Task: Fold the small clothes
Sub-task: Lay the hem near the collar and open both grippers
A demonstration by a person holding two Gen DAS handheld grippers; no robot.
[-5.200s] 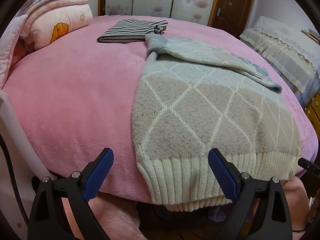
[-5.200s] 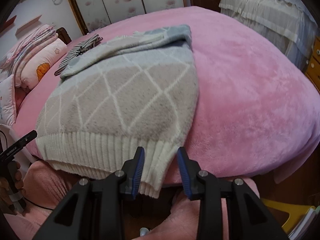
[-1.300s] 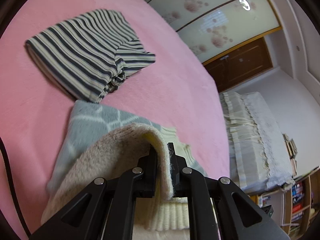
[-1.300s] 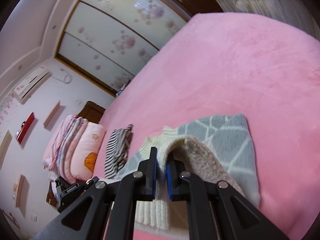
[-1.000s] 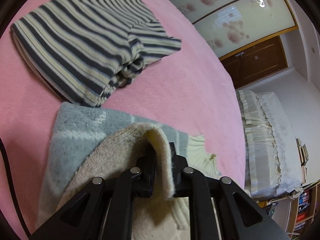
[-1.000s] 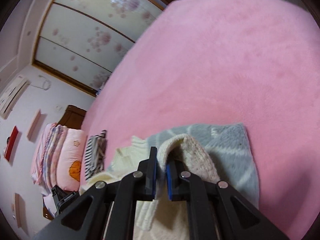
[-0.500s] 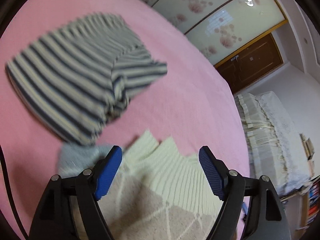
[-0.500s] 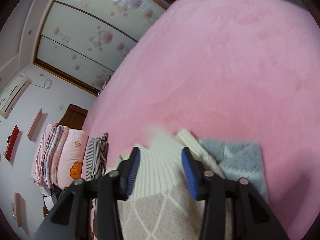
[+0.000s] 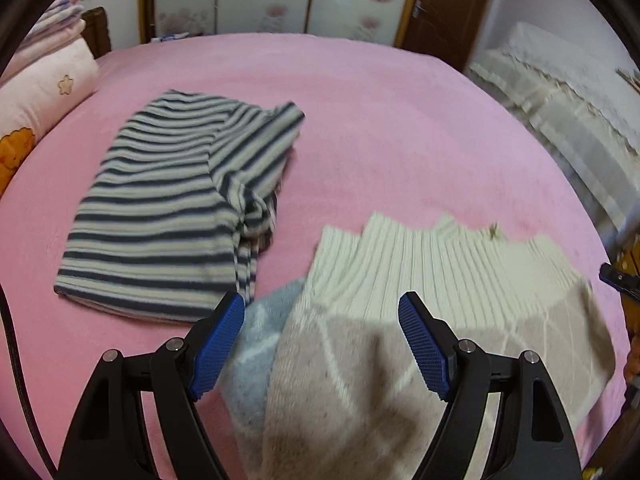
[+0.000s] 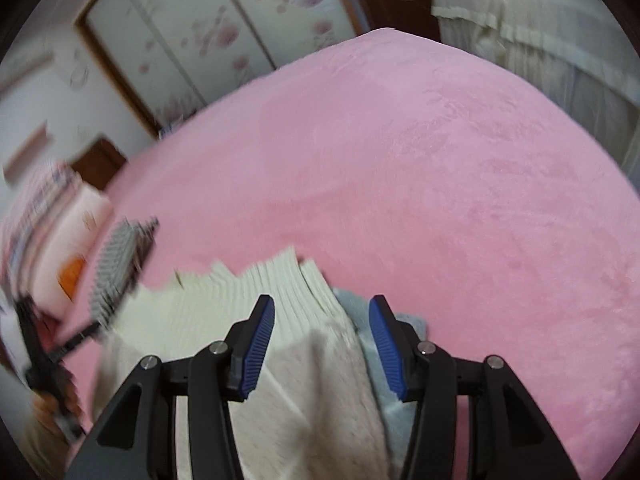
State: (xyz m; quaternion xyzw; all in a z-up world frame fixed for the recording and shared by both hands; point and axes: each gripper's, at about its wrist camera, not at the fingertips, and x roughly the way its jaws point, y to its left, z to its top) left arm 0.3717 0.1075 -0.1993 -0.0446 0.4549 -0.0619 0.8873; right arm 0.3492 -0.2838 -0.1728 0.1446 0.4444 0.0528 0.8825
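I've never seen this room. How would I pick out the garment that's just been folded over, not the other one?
Start at the big pink bed. Near its front edge, between the open fingers of the left gripper, lies the knitted sweater. Unlike the navy-and-cream striped top lying to its left, it is beige with white diamond lines and a cream ribbed hem on top.

Both wrist views low, sharing blurred sweater (image 9: 420, 320).

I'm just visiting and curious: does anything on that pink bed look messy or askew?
Slightly. The folded sweater has a grey-blue layer poking out at its left edge, and the striped garment beside it has a bunched, rumpled corner.
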